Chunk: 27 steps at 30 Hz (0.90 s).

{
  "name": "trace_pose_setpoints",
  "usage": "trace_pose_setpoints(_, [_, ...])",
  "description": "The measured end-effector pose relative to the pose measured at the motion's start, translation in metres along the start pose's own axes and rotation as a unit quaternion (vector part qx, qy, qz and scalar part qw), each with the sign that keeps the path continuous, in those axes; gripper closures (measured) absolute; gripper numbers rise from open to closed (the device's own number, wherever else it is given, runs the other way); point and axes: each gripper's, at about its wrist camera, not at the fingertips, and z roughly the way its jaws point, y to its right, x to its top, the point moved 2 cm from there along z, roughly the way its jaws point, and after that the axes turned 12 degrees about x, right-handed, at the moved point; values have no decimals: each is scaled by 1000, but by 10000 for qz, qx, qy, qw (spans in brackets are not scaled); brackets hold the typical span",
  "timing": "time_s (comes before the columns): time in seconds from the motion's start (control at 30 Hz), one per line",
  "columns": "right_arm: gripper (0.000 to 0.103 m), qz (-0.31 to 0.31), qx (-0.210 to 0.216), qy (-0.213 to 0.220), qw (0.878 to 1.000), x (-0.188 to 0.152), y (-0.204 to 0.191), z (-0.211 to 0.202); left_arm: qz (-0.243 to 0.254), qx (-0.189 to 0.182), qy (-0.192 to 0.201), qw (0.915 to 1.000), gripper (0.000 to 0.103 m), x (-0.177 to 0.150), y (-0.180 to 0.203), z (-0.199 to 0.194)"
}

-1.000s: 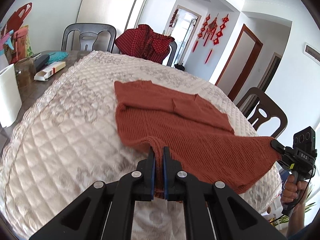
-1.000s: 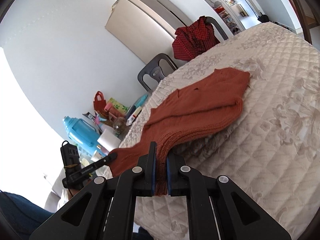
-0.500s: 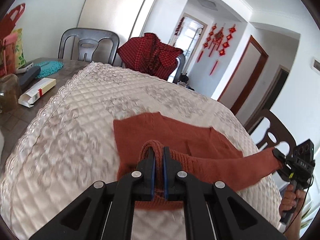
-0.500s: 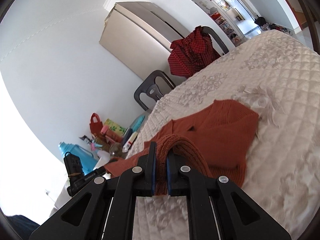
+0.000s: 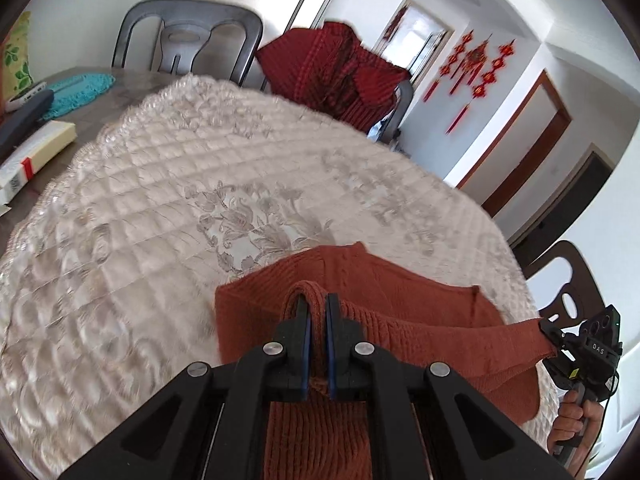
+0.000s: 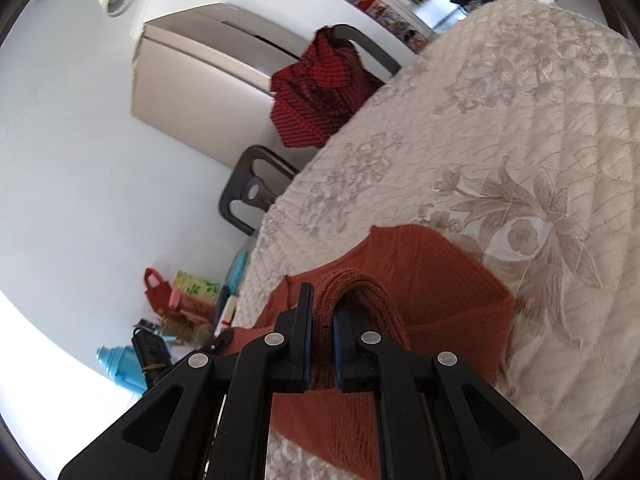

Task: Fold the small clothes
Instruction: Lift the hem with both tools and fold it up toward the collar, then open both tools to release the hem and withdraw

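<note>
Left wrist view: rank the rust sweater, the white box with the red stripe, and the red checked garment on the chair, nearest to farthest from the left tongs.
1. Rust sweater, clamped in the left tongs.
2. White box with the red stripe, far left on the bare tabletop.
3. Red checked garment, draped over the chair beyond the table's far edge.

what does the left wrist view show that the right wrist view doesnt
Only the left wrist view: red hanging ornaments on the wall, brown-framed doorways, the white box, and the right gripper from outside, in a hand.

Only the right wrist view: the beige fridge, a blue flask, a red bag.

Both: the rust knit sweater clamped in shut jaws, the quilted cover, the red checked garment on a chair.
</note>
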Motion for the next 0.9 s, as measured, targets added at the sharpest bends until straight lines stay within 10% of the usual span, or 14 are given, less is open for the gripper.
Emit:
trace_pose_setpoints(0.17, [92, 835, -261, -125, 9961, 12, 36, 17, -163, -13, -335, 9993, 92, 9, -4, 21])
trace_pose_setpoints(0.3, [89, 692, 17, 34, 9976, 16, 28, 9, -312, 101, 189, 9993, 69, 18, -14, 1])
trace_pose_setpoints(0.63, [60, 644, 113, 575, 9962, 29, 22, -6, 49, 5, 356, 9994, 69, -7, -4, -28])
trace_pose_setpoints(0.9, [60, -1050, -405, -206, 9934, -36, -33, -19, 838, 30, 231, 9962, 69, -63, 16, -42])
